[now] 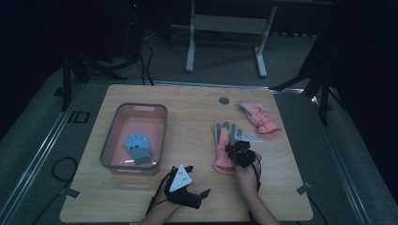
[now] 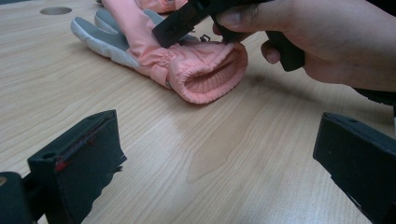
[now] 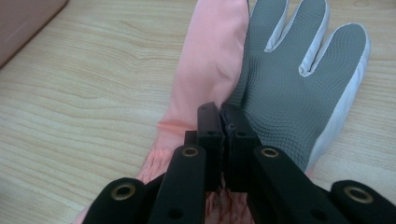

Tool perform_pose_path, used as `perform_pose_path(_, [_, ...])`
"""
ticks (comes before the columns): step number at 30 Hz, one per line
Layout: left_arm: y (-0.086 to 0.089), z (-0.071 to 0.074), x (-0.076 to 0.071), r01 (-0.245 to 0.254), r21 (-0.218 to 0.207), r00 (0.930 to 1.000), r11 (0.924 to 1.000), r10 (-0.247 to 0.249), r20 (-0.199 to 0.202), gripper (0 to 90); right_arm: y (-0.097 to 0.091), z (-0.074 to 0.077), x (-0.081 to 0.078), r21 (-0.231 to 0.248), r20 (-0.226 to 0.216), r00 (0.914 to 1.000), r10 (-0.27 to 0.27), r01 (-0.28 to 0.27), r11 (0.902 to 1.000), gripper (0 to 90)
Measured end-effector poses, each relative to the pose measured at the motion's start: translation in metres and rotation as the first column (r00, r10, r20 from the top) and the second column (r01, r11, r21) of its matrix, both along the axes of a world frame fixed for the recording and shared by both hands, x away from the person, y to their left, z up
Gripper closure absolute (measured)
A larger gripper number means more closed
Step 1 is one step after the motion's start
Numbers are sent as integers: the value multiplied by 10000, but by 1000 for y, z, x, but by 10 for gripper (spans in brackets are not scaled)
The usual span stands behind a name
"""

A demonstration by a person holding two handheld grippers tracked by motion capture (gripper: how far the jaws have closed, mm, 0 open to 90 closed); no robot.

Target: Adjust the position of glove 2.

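A pink glove (image 1: 221, 152) with a grey palm lies flat on the wooden table, right of centre, its open cuff (image 2: 205, 77) facing the person. My right gripper (image 1: 238, 148) rests on top of it near the wrist, jaws pressed together. In the right gripper view the shut tips (image 3: 223, 114) sit where the pink fabric meets the grey palm (image 3: 289, 84), and I see no cloth between them. My left gripper (image 1: 198, 180) hovers low near the front edge, left of the glove. Its jaws stand wide apart (image 2: 219, 135) with nothing between them, pointing at the cuff.
A second pink glove (image 1: 260, 117) lies at the back right. A pink bin (image 1: 110, 136) at the left holds a blue glove (image 1: 138, 146). A round grommet (image 1: 224, 100) sits in the table's far edge. Bare wood separates bin and glove.
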State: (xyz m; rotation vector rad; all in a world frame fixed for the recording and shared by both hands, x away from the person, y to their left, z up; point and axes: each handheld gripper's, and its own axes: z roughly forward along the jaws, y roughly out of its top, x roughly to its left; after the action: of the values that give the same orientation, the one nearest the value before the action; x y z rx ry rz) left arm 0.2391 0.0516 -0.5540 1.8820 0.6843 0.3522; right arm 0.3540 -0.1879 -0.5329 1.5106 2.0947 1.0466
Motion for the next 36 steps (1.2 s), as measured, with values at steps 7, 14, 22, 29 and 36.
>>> perform_pose_path(7, [0,-1,-1,60,-26,10000,10000,-60,75,12,-3,9,0,314,-22,9989,463,-463,9984,671])
perform_pose_path(14, [2,0,-1,135,-37,9998,9999,-134,140,13,-23,32,-9,241,948,9914,898,-924,9954,658])
perform_pose_path(22, [1,-1,0,220,-195,9997,9996,-218,70,13,-92,53,15,-703,2029,9674,1513,-1398,9877,636])
perform_pose_path(29, [0,-1,-2,453,-317,9989,9985,-448,156,13,-139,54,50,-475,2145,9704,1111,-1032,9935,637])
perform_pose_path(36, [2,0,-4,470,-562,9989,9973,-471,-16,13,-162,55,86,-430,1868,9785,878,-811,9958,603])
